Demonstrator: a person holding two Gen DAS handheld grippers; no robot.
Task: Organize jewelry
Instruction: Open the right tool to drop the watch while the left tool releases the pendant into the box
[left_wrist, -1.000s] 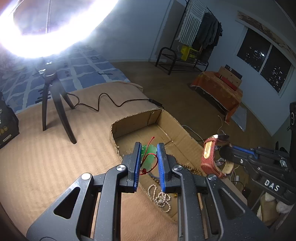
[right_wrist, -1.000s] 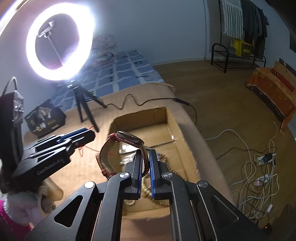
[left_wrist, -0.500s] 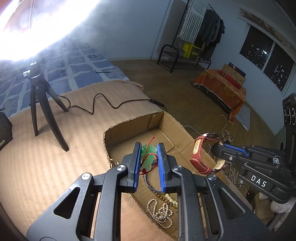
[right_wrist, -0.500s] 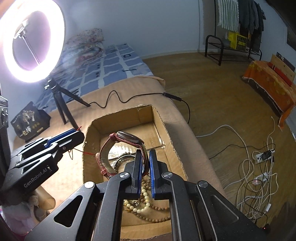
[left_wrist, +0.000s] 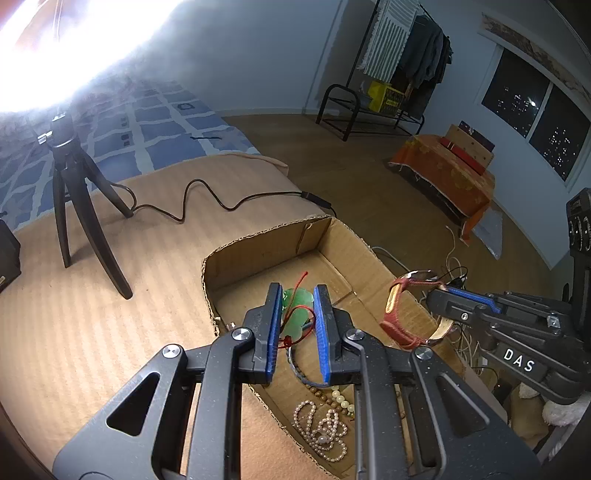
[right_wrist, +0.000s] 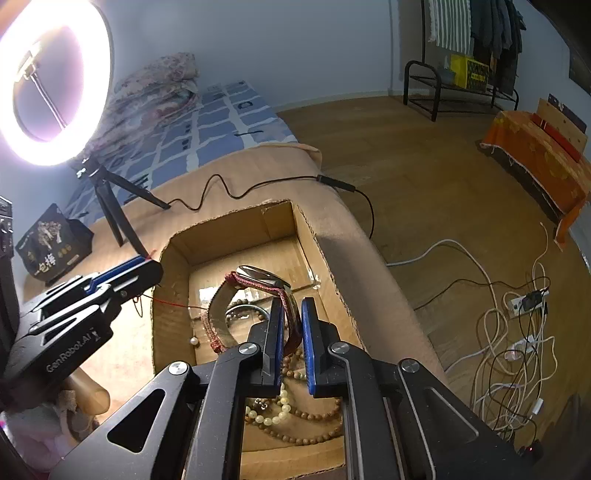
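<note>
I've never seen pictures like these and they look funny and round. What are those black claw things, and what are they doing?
The claws are two grabbers, and a person holds one in each hand. Each has a small camera looking along its two blue-padded fingers, so there is one round picture per grabber.

The left gripper pinches a green pendant on a red cord. The right gripper has a watch by its red strap. Its jaws are just starting to open, with the strap still between them.

Both hover over a cardboard box on a tan blanket. Inside lie brown and pale bead strings and a pearl necklace. The bright circle is a ring light on a little tripod.
</note>
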